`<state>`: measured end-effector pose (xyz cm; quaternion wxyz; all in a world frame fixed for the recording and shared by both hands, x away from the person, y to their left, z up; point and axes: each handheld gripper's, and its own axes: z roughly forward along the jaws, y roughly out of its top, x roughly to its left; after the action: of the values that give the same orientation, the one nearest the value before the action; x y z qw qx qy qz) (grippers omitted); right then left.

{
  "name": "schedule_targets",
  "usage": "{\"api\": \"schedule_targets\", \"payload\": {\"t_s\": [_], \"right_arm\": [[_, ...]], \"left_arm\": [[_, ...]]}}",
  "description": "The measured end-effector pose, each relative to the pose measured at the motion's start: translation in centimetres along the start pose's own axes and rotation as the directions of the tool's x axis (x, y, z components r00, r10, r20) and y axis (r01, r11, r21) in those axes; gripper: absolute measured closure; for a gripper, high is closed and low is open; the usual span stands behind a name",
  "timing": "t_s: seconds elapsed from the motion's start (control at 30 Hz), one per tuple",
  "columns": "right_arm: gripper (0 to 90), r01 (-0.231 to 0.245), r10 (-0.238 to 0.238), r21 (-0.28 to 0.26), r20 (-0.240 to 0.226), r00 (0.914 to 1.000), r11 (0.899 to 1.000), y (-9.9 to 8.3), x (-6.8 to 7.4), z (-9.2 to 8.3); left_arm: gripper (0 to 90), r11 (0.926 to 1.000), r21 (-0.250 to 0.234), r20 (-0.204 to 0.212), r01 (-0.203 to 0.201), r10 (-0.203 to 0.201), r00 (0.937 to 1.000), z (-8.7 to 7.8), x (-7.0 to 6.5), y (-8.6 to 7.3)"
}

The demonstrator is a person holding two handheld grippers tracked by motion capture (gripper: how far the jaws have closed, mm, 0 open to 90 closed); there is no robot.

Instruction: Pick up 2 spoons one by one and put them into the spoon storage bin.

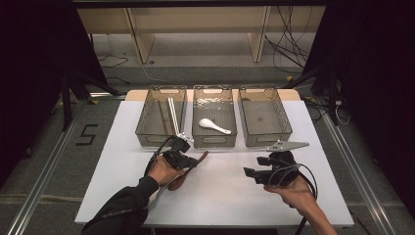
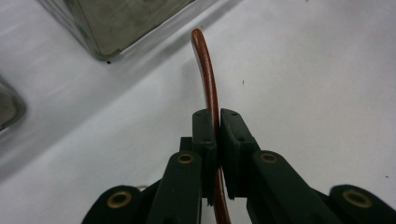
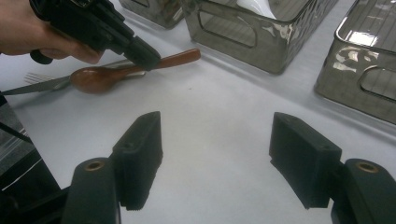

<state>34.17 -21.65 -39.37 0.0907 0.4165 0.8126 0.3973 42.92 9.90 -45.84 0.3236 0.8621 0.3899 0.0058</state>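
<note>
A brown wooden spoon (image 1: 188, 170) lies near the table's front left, its handle end (image 2: 208, 70) pointing toward the bins. My left gripper (image 1: 192, 162) is shut on the handle, and its pads (image 2: 204, 135) clamp it from both sides. In the right gripper view that gripper (image 3: 140, 51) comes in from the upper left. There the spoon's bowl (image 3: 100, 78) sits over a metal fork (image 3: 39, 83) on the table. My right gripper (image 1: 253, 167) hovers at the front right, pointing left. It stands open (image 3: 215, 135) with bare table between the jaws.
Three clear grey bins stand in a row at the back. The left bin (image 1: 147, 128) holds long metal sticks, the middle bin (image 1: 215, 138) holds a white spoon (image 1: 213, 125), and the right bin (image 1: 264, 138) holds nothing. White table (image 1: 220, 196) stretches between the grippers.
</note>
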Motion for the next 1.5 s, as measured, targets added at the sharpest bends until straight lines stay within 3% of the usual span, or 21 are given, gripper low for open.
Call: {"api": "schedule_targets", "payload": {"t_s": [0.43,0.97,1.07,1.17,1.5], "right_arm": [[35.2,-0.003,0.003,-0.006,0.003,1.0,1.0,0.0,0.0,-0.1],[33.1,-0.005,0.005,-0.052,-0.004,1.0,0.999,0.1,-0.1,-0.4],[32.9,-0.005,0.004,-0.073,-0.003,1.0,0.997,0.1,-0.1,-0.6],[32.8,-0.003,0.003,-0.084,0.0,1.0,0.996,0.1,-0.1,-0.7],[32.7,0.001,-0.001,-0.085,-0.001,1.0,0.996,0.2,-0.1,-0.6]], "left_arm": [[84.5,0.9937,-0.111,0.024,-0.017,0.02,0.9995,-2.8,-0.6,1.5],[84.5,0.9735,-0.228,0.008,-0.021,0.023,0.9997,-5.6,-0.2,5.3],[84.5,0.9694,-0.245,0.006,-0.01,0.012,0.9999,-5.9,0.0,6.0],[84.5,0.9707,-0.239,-0.003,-0.025,0.025,0.9997,-5.8,0.0,6.5],[84.5,0.9566,-0.291,-0.02,-0.02,0.015,0.9997,-5.8,0.6,9.0]]}}
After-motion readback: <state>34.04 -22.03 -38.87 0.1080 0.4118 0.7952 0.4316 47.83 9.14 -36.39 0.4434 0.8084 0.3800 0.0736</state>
